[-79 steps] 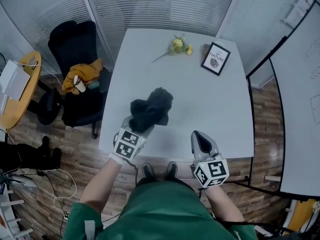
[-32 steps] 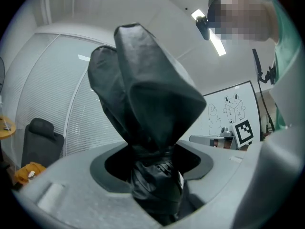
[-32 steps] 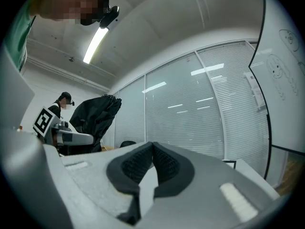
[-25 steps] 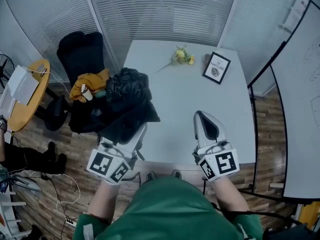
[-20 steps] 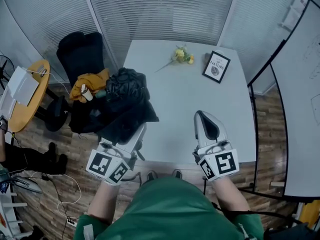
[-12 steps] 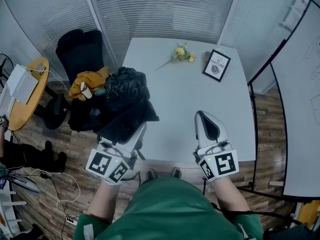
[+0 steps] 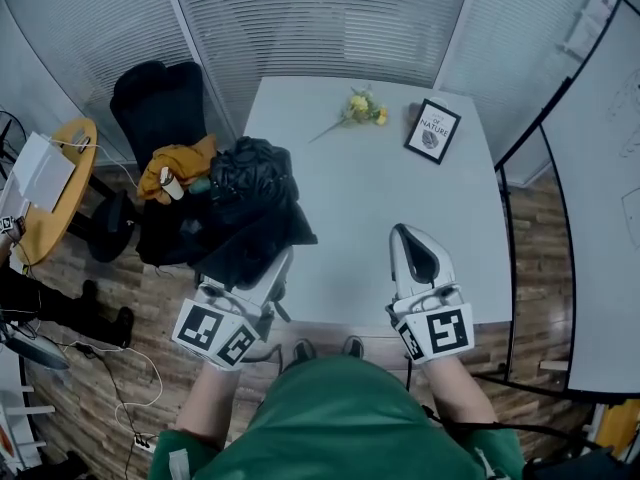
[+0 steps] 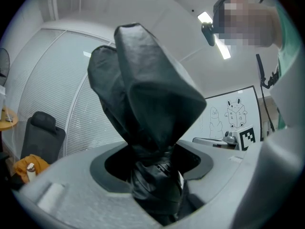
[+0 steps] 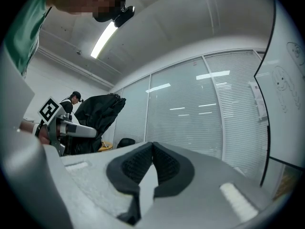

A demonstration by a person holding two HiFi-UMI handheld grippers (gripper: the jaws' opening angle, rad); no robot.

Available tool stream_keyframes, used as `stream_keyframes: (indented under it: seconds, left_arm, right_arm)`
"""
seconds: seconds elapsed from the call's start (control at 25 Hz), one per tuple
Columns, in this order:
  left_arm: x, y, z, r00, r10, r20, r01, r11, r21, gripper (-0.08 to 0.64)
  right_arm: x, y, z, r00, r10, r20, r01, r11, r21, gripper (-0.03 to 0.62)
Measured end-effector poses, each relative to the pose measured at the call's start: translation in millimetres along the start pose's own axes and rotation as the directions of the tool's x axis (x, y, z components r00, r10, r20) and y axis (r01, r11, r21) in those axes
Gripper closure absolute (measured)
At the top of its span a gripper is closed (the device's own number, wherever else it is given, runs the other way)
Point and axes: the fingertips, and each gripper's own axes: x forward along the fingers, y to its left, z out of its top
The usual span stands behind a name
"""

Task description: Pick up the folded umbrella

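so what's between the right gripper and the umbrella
Only bare white table, as the head view shows. The right gripper is shut and empty; the folded umbrella is clamped in the left gripper.

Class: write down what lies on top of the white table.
Yellow flowers and a framed picture lie on the table. The held umbrella hides its left edge.

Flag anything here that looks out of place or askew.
The umbrella in the left gripper is loosely bunched, its black fabric billowing rather than wrapped tight. A flower lies loose on the table. Nothing else stands out.
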Motion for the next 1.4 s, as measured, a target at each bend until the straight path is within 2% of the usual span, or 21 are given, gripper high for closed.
stream_keyframes:
  seconds: [1.4]
  left_arm:
    - [-0.8, -0.3, -1.8, 0.999, -0.037, -0.01, 0.037, 0.999, -0.023, 0.287]
  right_arm:
    - [2.4, -3.4, -7.8, 1.0, -0.012, -0.022, 0.013, 0.999, 0.042, 0.589]
